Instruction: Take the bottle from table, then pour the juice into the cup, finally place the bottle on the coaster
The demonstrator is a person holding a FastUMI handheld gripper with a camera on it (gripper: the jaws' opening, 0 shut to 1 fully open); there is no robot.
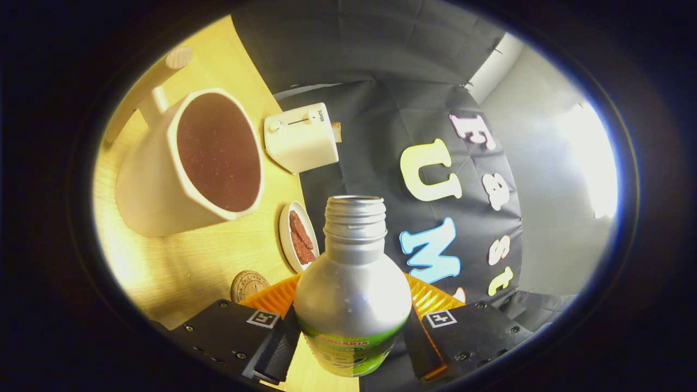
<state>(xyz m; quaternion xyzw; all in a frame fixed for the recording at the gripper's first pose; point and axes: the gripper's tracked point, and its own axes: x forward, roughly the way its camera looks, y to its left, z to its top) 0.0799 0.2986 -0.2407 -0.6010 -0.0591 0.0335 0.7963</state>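
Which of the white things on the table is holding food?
The small white plate, just beyond the bottle held between the gripper fingers. It carries reddish-brown slices.

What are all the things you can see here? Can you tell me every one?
bottle: one, silver with a green label, cap off, between the fingers
cup: one, cream with a dark inside, on the table beyond the fingers
toaster: one, white, past the cup near the table's far edge
small dish: one, white, holding reddish-brown pieces, between the cup and the bottle
coaster: one, brown and round, just ahead of one finger
table: one, light wood
gripper: one, both fingers pressed on the bottle's sides
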